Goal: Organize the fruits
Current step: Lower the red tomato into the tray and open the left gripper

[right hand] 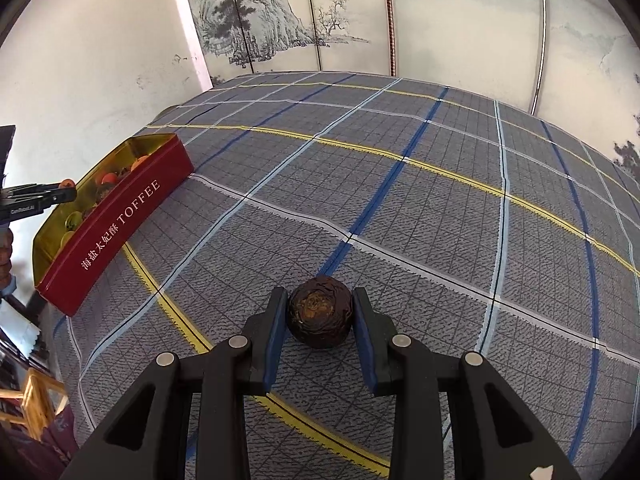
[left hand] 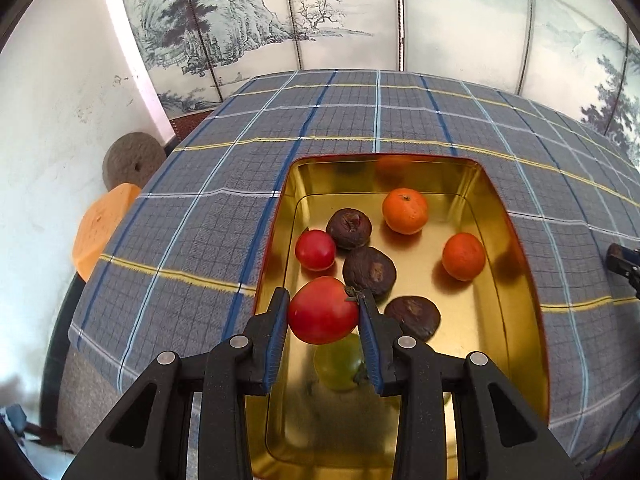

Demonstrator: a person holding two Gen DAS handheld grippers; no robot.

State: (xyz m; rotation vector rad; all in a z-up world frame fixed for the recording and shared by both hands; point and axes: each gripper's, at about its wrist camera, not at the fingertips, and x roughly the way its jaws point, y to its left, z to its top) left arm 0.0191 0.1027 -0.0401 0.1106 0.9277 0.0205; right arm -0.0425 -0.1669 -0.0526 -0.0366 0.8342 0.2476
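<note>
My left gripper (left hand: pixel 324 304) is shut on a red tomato (left hand: pixel 322 310) and holds it above the near part of a gold-lined tin (left hand: pixel 508 240). In the tin lie a smaller red tomato (left hand: pixel 315 250), two oranges (left hand: pixel 405 210) (left hand: pixel 463 256), three dark wrinkled fruits (left hand: pixel 349 228) (left hand: pixel 369 271) (left hand: pixel 413 317) and a green fruit (left hand: pixel 339 365) under the held tomato. My right gripper (right hand: pixel 320 310) has its fingers on both sides of a dark round fruit (right hand: pixel 320 311) on the checked cloth. The red TOFFEE tin (right hand: pixel 116 224) is far left in the right wrist view.
The table is covered by a grey checked cloth (left hand: pixel 240 168). An orange stool (left hand: pixel 102 232) and a round stone disc (left hand: pixel 134 160) stand beyond its left edge. A painted screen (left hand: pixel 320 16) is behind the table. The other gripper's tip (left hand: pixel 622 262) shows at the right edge.
</note>
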